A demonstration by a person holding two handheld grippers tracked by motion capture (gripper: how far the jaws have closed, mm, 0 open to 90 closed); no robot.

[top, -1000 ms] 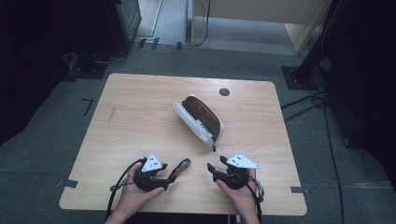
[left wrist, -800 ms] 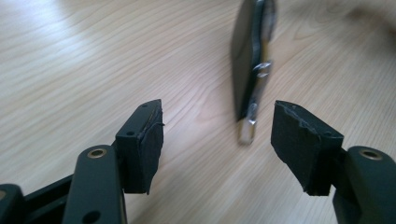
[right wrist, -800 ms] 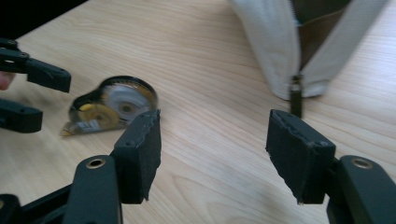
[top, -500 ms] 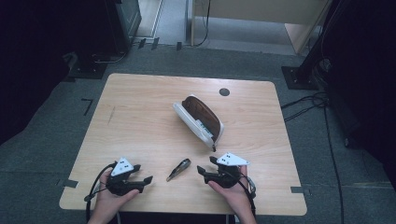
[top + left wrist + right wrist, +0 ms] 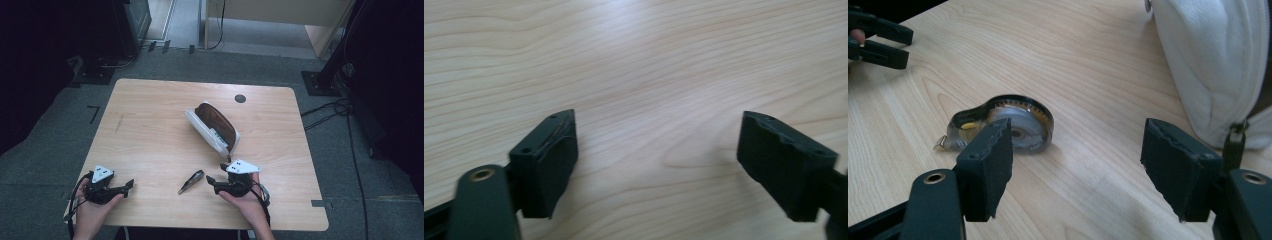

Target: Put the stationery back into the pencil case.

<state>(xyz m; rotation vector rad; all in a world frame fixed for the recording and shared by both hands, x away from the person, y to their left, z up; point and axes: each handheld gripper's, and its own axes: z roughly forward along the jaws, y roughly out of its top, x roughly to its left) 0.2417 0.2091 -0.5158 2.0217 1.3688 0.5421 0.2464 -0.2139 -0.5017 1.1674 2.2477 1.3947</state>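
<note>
A small clear tape dispenser (image 5: 191,181) lies alone on the wooden table (image 5: 150,110) near its front edge. My left gripper (image 5: 128,185) is held low at the front left, well left of the dispenser. Its jaws have just been opening, and the left gripper view shows this gripper (image 5: 656,160) open over bare wood. My right gripper (image 5: 211,179) sits just right of the dispenser, also freshly opened wider, with nothing between its jaws. In the right gripper view this gripper (image 5: 1078,145) stands open, the dispenser (image 5: 1008,122) just beyond its left jaw. An open white pouch (image 5: 212,125) with a brown lining lies mid-table.
The pouch (image 5: 1213,65) and its zipper pull (image 5: 1234,142) lie close behind my right jaw. A dark round grommet (image 5: 240,98) sits near the table's back edge. Cables (image 5: 330,112) and black stands stand on the grey floor around the table.
My left gripper has drawn away to the left, leaving the dispenser that was at its tips lying on the table. The right gripper has edged slightly left toward the dispenser.
</note>
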